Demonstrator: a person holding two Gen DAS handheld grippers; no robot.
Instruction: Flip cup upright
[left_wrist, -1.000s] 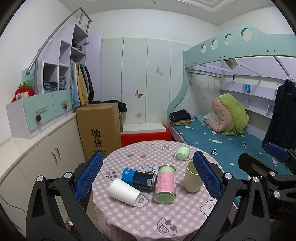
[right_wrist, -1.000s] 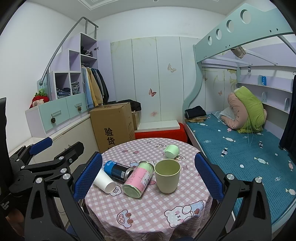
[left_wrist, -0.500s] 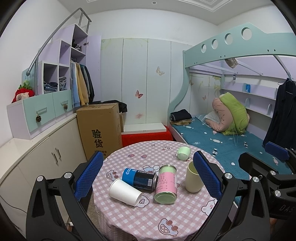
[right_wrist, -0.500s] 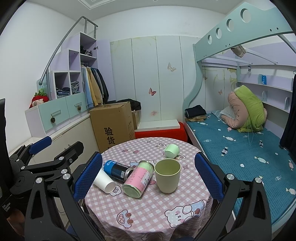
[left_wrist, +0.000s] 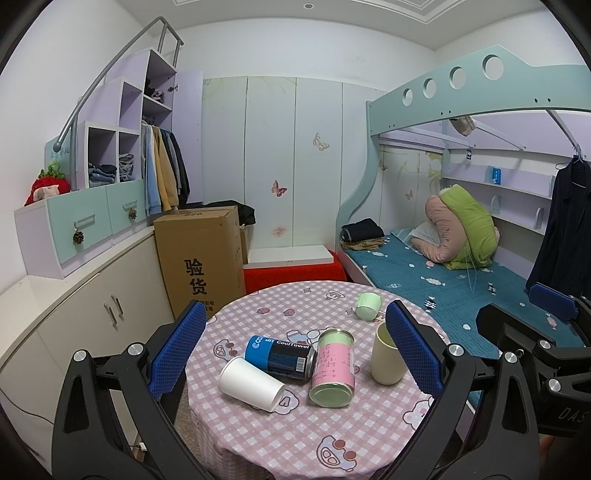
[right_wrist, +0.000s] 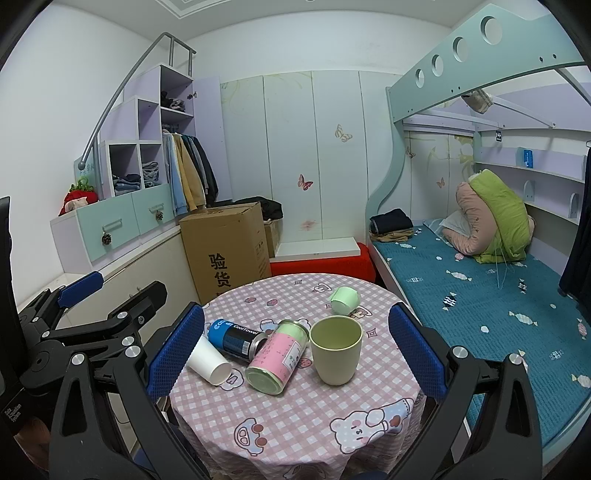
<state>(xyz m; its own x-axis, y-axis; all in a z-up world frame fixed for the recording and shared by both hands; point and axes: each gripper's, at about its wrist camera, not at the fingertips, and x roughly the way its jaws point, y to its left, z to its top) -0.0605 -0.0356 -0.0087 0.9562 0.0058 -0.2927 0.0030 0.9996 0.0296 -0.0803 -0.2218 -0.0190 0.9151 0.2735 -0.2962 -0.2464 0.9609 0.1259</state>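
A white paper cup (left_wrist: 252, 384) lies on its side at the left of the round table (left_wrist: 295, 439); it also shows in the right wrist view (right_wrist: 208, 361). A small green cup (left_wrist: 368, 305) lies tipped at the far side, also in the right wrist view (right_wrist: 345, 300). A beige cup (left_wrist: 387, 354) stands upright, large in the right wrist view (right_wrist: 336, 350). My left gripper (left_wrist: 295, 350) is open and empty, above the table's near side. My right gripper (right_wrist: 293, 350) is open and empty, also short of the cups.
A blue can (left_wrist: 280, 352) and a pink-green tin (left_wrist: 332, 369) lie on their sides between the cups. A cardboard box (left_wrist: 201, 258) stands behind the table at left, a low cabinet (left_wrist: 92, 317) beside it. A bunk bed (left_wrist: 461, 273) is at right.
Both grippers have stayed open and nearly still; the left view has shifted only slightly. Nothing on the table has moved.
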